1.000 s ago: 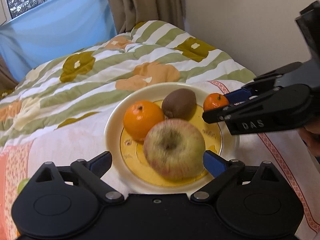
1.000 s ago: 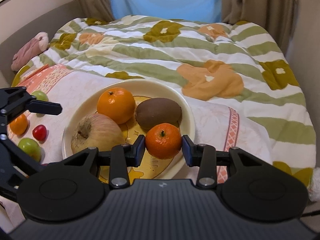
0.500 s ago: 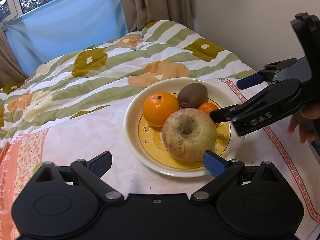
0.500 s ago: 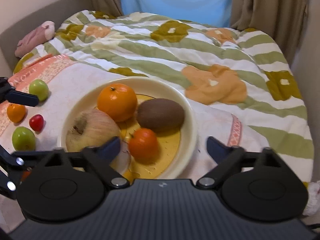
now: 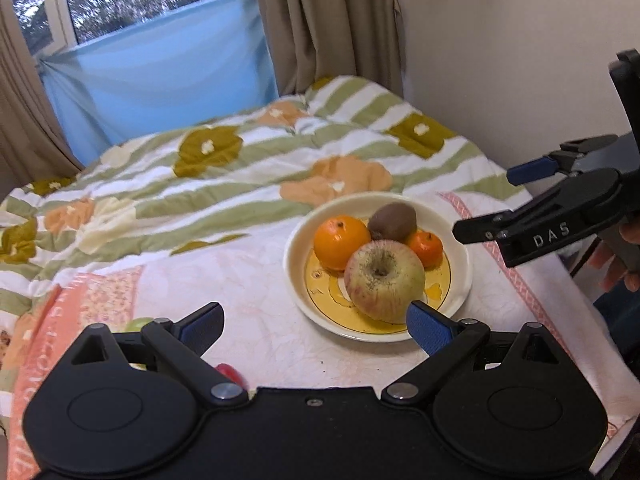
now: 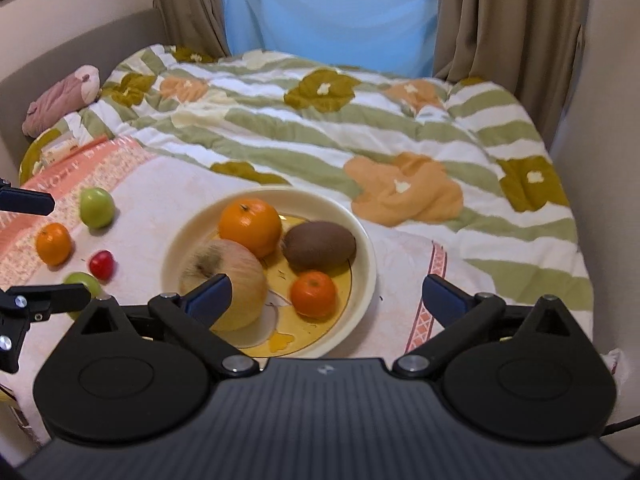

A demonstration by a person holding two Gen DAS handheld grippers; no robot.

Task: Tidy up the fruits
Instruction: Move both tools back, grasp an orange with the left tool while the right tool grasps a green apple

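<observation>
Two hand-held grippers sit nearest the cameras, both spread wide and empty: the right hand-held gripper [image 6: 324, 294] has just been opening, with nothing between its pads now, and the left hand-held gripper [image 5: 314, 326] is likewise gaping over bare cloth.

Just beyond the right one, the small mandarin [image 6: 313, 293] lies free inside the cream plate [image 6: 370, 276], beside the apple [image 6: 224, 282], the kiwi [image 6: 319, 246] and the large orange [image 6: 250, 226], so that placement looks done.

Judged from this, the step in hand is to draw clear and go for the loose fruit left of the plate: a second green apple partly hidden behind the left gripper's finger, a small red fruit [image 6: 101, 264], another mandarin [image 6: 53, 243] and a green apple [image 6: 96, 207], all resting on the pink cloth over the bed.

To do it well, lift clear of the plate rim first so nothing is nudged, then approach one fruit from above with the pads either side of its widest part. Round fruit on soft bedding may roll, so close gently and squarely.

Farther off lies the striped, flowered quilt [image 6: 360, 120].
</observation>
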